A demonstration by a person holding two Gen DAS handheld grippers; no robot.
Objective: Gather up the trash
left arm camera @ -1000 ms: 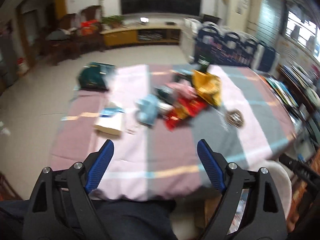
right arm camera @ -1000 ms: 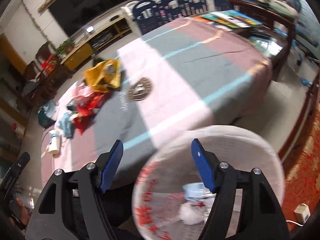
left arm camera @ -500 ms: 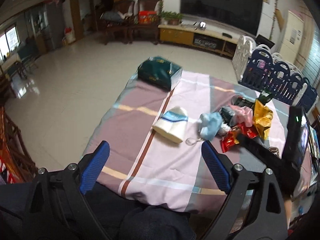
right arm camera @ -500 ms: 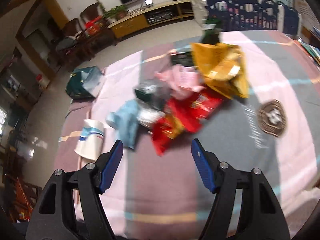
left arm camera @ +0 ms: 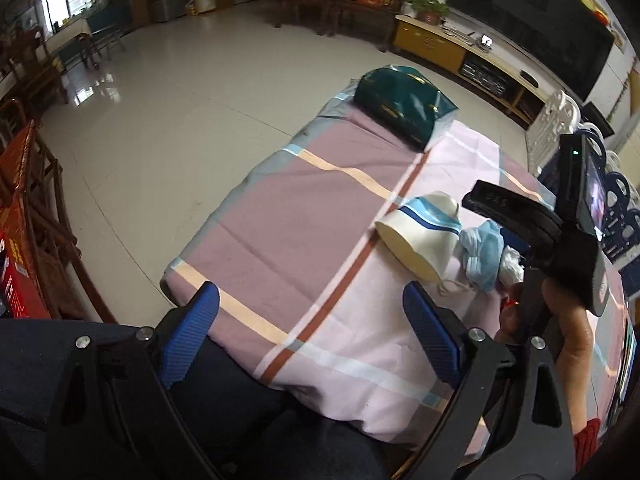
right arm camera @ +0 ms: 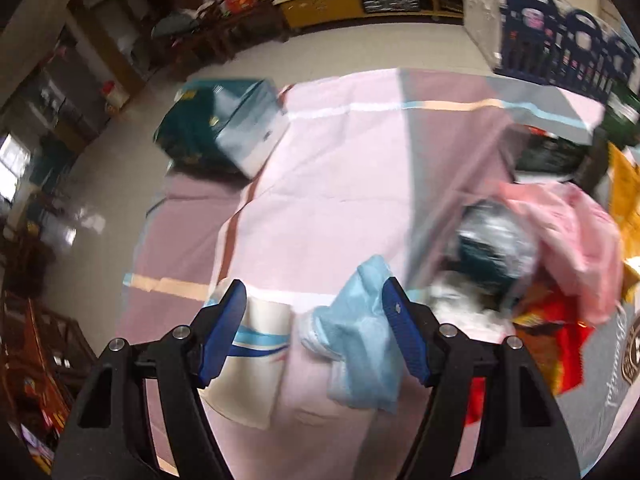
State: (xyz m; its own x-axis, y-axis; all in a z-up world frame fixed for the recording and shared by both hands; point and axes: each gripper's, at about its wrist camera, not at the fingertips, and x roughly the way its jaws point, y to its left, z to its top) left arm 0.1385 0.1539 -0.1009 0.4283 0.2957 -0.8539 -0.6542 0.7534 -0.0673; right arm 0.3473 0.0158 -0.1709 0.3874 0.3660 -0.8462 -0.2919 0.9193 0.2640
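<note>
Trash lies on a striped tablecloth (left arm camera: pixel 304 240). A crushed white paper cup with blue stripes (left arm camera: pixel 424 236) also shows in the right wrist view (right arm camera: pixel 256 360). A light blue face mask (right arm camera: pixel 360 340) lies beside it, also in the left wrist view (left arm camera: pixel 482 252). A pink bag (right arm camera: pixel 560 232), a dark wrapper (right arm camera: pixel 492 252) and red packets (right arm camera: pixel 556 332) lie to the right. My right gripper (right arm camera: pixel 314 336) is open, low over the cup and mask. My left gripper (left arm camera: pixel 312 340) is open and empty above the table's near corner.
A dark green box (left arm camera: pixel 400 104) stands at the table's far corner, also in the right wrist view (right arm camera: pixel 216 128). A yellow bag (right arm camera: pixel 628 188) is at the right edge. Tiled floor, wooden chairs (left arm camera: pixel 36 216) and a blue-white play fence (right arm camera: pixel 560 36) surround the table.
My right gripper has swung from the trash bin to the table and moved left and down over the cup and mask. My left gripper has turned left toward the table's corner.
</note>
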